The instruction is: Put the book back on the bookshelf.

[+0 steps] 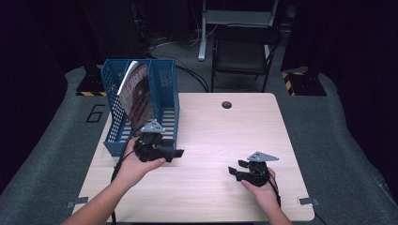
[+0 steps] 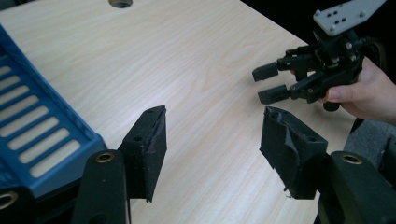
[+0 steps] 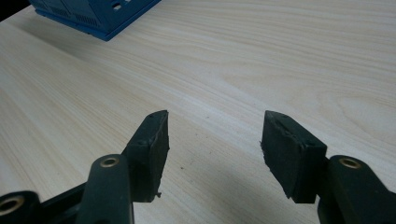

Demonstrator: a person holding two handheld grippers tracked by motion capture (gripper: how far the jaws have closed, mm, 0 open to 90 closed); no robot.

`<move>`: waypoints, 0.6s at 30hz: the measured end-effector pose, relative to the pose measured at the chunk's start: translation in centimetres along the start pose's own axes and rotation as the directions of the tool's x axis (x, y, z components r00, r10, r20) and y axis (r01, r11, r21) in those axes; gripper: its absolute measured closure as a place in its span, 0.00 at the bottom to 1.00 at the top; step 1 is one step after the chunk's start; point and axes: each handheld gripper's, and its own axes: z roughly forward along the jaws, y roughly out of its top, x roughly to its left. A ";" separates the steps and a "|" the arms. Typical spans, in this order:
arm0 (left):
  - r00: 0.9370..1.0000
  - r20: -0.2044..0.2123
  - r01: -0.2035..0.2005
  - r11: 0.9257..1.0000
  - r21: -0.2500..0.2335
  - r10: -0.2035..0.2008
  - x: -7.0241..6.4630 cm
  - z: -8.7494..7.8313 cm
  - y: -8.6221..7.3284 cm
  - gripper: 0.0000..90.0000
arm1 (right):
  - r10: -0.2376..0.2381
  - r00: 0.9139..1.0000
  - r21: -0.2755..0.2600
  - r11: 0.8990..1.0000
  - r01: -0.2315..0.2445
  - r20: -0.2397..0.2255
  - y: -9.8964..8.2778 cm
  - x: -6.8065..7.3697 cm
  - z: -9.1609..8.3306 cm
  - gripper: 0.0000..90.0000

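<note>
Left gripper fingers stand apart with nothing between them, only bare desk under the gap. Blue file rack sits just beside the left finger, its slotted front corner nearly touching it; can't tell if there is contact. In the high view the rack stands upright on the desk's far left part, with 1 magazine leaning tilted inside it, well behind the left fingers. Right gripper fingers are also spread wide, empty, hovering low over plain desk; the rack's corner lies far ahead of them and off to the left. From the left gripper view the right gripper shows ahead and to the right of the left fingers, held in the person's right hand, its 2 fingers apart. The 2 grippers are well apart. A round cable hole sits at the desk's far edge.
</note>
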 end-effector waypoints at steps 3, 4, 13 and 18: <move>1.000 0.029 0.005 1.000 -0.003 -0.005 -0.1 0.9 -1.0 0.45 | 0.000 1.000 0.003 1.000 0.000 0.001 0.0 0.0 0.0 0.46; 0.999 0.033 0.016 1.000 -0.005 -0.016 -0.2 1.1 -1.3 0.46 | 0.000 1.000 0.001 1.000 0.000 0.002 0.0 0.0 0.0 0.46; 0.999 0.039 -0.010 0.999 0.036 0.008 -0.3 3.7 -4.5 0.47 | 0.001 1.000 -0.001 1.000 -0.001 0.002 0.0 0.0 0.0 0.46; 0.999 0.043 -0.015 1.000 0.023 0.014 -0.5 4.3 -6.0 0.47 | 0.000 1.000 -0.005 1.000 0.000 0.001 0.0 0.0 0.0 0.46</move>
